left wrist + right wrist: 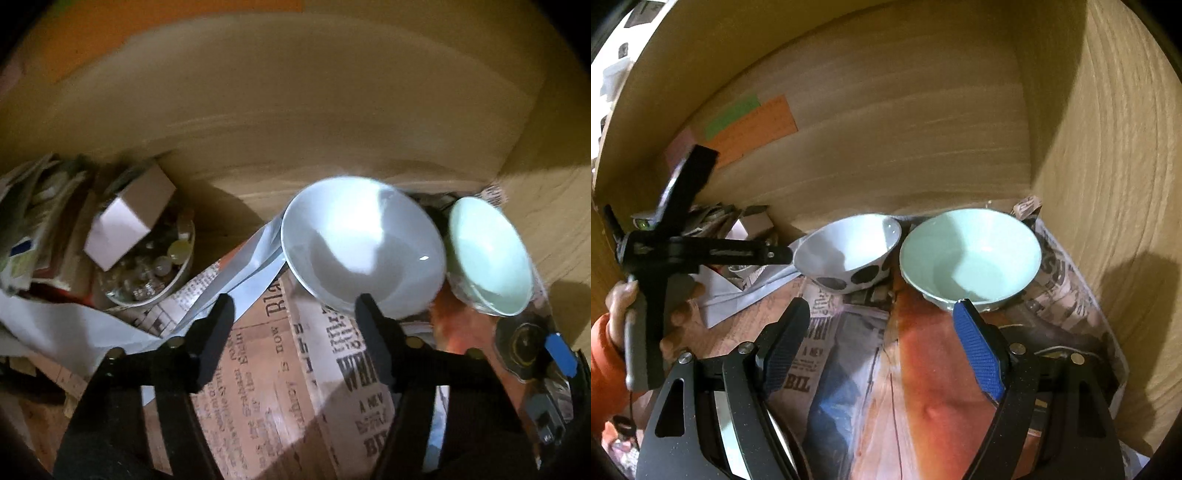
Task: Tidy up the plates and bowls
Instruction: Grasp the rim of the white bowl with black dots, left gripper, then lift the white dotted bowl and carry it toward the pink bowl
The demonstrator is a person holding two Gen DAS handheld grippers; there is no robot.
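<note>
A white bowl (362, 243) with dark spots on its outside stands on newspaper inside a wooden cabinet; it also shows in the right wrist view (849, 251). A pale green bowl (487, 254) stands just right of it, close beside it, and shows in the right wrist view (971, 254). My left gripper (295, 314) is open and empty, its right finger close to the white bowl's near rim. My right gripper (882, 321) is open and empty, its right finger near the green bowl's front rim. The left gripper (775, 254) also shows from the side, its tip by the white bowl.
Newspaper (280, 369) lines the shelf. At the left stand a small cardboard box (129, 221), a container of small glass items (155, 269) and stacked papers (33, 221). The cabinet's back wall (886, 147) and right wall (1108, 184) close in the space.
</note>
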